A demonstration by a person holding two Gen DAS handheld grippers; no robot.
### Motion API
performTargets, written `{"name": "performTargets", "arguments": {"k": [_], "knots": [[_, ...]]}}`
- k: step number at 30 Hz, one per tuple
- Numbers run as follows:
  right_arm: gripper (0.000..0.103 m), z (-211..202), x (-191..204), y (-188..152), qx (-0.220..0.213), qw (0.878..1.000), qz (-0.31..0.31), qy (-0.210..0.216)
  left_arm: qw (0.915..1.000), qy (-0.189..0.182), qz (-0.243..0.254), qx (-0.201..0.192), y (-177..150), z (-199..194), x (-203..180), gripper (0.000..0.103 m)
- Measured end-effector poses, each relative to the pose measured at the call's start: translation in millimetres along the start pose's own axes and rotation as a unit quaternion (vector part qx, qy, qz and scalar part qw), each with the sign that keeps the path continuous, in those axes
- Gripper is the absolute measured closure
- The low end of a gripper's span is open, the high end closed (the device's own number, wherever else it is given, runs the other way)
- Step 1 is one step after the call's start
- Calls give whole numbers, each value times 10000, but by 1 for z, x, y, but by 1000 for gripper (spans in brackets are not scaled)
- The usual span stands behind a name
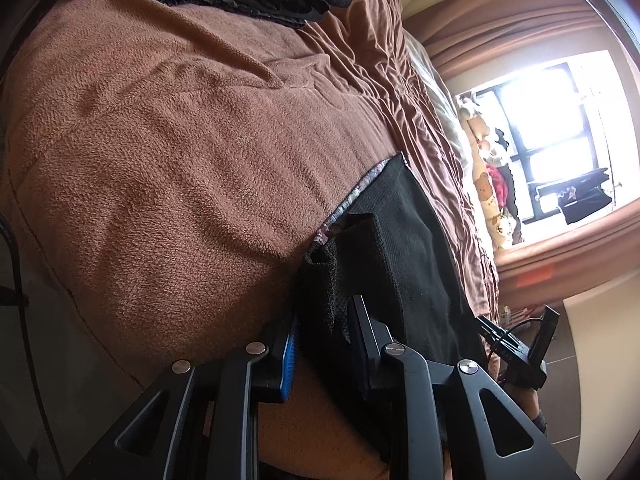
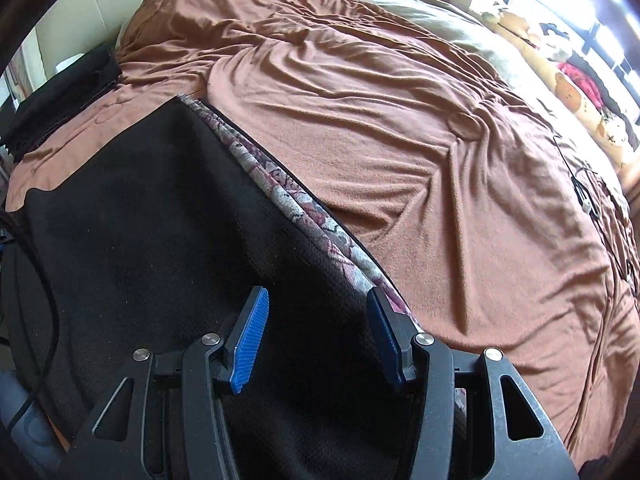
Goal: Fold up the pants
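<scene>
Left wrist: rolled sideways, close over the bed (image 1: 180, 140), facing the window (image 1: 552, 128).
Right wrist: upright, higher, looking down across the bed.
Shared: pants (image 2: 160, 220), brown bedding, window side.

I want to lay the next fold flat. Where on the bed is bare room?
Bare brown blanket lies right of the pants and their patterned edge, up to the cable. Crowded: the far-left corner with dark folded clothes.

No legible text or labels anywhere.
</scene>
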State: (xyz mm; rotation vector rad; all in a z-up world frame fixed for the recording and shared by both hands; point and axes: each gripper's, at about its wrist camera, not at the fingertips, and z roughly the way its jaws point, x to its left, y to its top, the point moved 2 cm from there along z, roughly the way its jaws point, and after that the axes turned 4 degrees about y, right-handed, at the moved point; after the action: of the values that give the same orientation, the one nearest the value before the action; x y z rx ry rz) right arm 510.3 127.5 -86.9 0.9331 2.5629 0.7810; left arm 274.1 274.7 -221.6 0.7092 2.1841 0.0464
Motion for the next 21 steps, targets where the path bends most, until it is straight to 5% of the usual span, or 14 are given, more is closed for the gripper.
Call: {"name": "performTargets", "arguments": {"k": [13,16,18,21], "knots": [[54,57,10,32,467,9959,-770,8,9999,106,-44,-54,-5,-2,6,88],[76,66,14,37,539,9933,-1016,97,10000,82,-36,-43,-6,-3,7,88],[99,68,12,40,567,9926,-1068,59,10000,76,-30,-34,-6,-3,8,90],[101,67,11,45,485,9918,-1176,-99,9999,102,11,-40,-6,-4,8,91]]}}
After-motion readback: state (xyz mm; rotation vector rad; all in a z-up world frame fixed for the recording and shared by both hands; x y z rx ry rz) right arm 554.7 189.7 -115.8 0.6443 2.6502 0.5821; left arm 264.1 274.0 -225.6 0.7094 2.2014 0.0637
